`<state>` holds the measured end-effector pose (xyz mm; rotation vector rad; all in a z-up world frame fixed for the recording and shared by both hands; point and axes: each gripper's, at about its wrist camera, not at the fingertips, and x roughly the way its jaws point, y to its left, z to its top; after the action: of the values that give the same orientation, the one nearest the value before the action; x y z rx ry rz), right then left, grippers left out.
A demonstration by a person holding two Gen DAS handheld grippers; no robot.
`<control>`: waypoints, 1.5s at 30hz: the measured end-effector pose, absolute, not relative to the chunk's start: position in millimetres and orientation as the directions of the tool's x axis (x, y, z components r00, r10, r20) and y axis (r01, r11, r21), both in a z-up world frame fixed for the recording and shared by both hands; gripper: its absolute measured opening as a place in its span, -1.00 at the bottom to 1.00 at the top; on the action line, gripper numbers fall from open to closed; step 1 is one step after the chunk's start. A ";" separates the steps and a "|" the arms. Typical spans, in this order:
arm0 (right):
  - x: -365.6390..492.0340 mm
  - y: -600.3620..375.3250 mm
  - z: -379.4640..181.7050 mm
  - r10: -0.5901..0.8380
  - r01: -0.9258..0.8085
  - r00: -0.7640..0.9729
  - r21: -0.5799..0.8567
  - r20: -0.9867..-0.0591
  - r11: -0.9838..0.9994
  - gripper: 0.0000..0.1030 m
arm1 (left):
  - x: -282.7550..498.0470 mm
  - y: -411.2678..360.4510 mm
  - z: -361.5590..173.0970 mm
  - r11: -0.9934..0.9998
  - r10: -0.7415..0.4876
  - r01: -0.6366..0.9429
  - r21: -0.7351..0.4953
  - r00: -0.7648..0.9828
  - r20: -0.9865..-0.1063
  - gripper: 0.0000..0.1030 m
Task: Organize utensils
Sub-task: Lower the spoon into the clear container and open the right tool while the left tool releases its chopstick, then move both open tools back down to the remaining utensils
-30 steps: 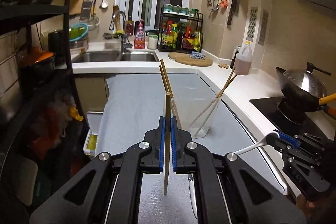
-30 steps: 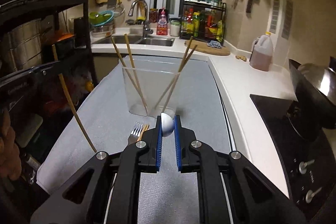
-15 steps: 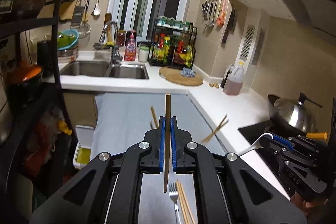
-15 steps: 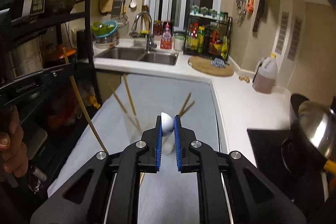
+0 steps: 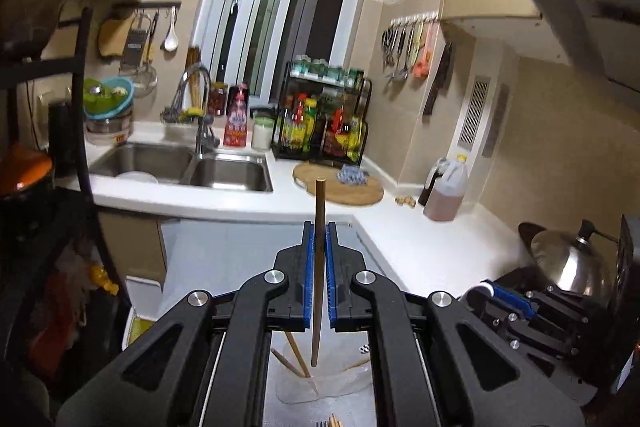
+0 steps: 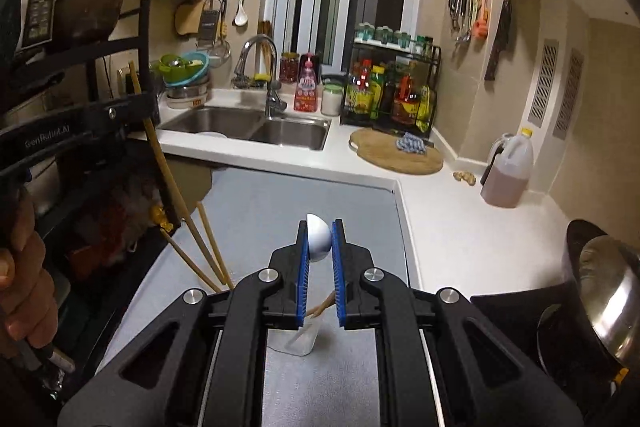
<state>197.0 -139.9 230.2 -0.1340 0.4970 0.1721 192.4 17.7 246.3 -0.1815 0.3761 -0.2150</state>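
- One clear cup on the grey mat.
- One chopstick clamped upright above the cup.
- At least three more chopsticks leaning inside the cup; the exact number is hidden by the gripper bodies.
- One white spoon held above the cup.
- Two grippers: left gripper, right gripper.
- More chopstick tips just in front of the cup; count unclear.

A cup is set on the mat covering the surface, with chopsticks leaned inside. The sink is placed behind, the cutting board to its right, and the wok at far right.
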 end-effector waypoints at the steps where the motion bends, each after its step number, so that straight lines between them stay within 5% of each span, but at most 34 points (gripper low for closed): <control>1: 202.6 -141.5 223.7 0.133 -0.196 0.858 -0.077 -0.496 0.978 -0.79 | 197.6 18.1 238.2 0.960 -0.244 0.172 -0.219 0.899 -0.363 -0.90; 15: 232.2 -137.8 167.1 0.164 -0.228 0.803 -0.041 -0.573 0.973 -0.78 | 216.3 14.1 174.6 0.971 -0.225 0.152 -0.183 0.837 -0.498 -0.89; 19: 230.1 -136.8 165.5 0.166 -0.239 0.801 -0.053 -0.575 0.970 -0.44 | 210.5 19.2 176.9 0.973 -0.216 0.141 -0.183 0.836 -0.505 -0.85; 23: 217.5 -144.3 176.5 0.153 -0.213 0.821 -0.046 -0.550 0.976 -0.33 | 188.3 28.2 192.4 0.973 -0.205 0.129 -0.190 0.860 -0.468 -0.32; 34: 121.2 -164.6 193.4 0.166 -0.189 0.896 -0.015 -0.411 0.982 -0.27 | 100.3 37.5 190.5 0.980 -0.162 0.100 -0.170 0.898 -0.409 -0.32; 42: 60.8 -173.8 135.9 0.155 -0.153 0.887 0.040 -0.434 0.987 -0.27 | 38.5 24.1 120.9 0.991 -0.126 0.090 -0.099 0.883 -0.452 -0.33; 45: 44.3 -175.2 105.9 0.150 -0.137 0.877 0.062 -0.457 0.989 -0.45 | 23.8 22.2 96.7 0.990 -0.130 0.091 -0.104 0.869 -0.477 -0.41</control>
<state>44.3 -175.2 105.9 0.0285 0.4789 0.1494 23.8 22.2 96.7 -0.0789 0.5045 -0.1161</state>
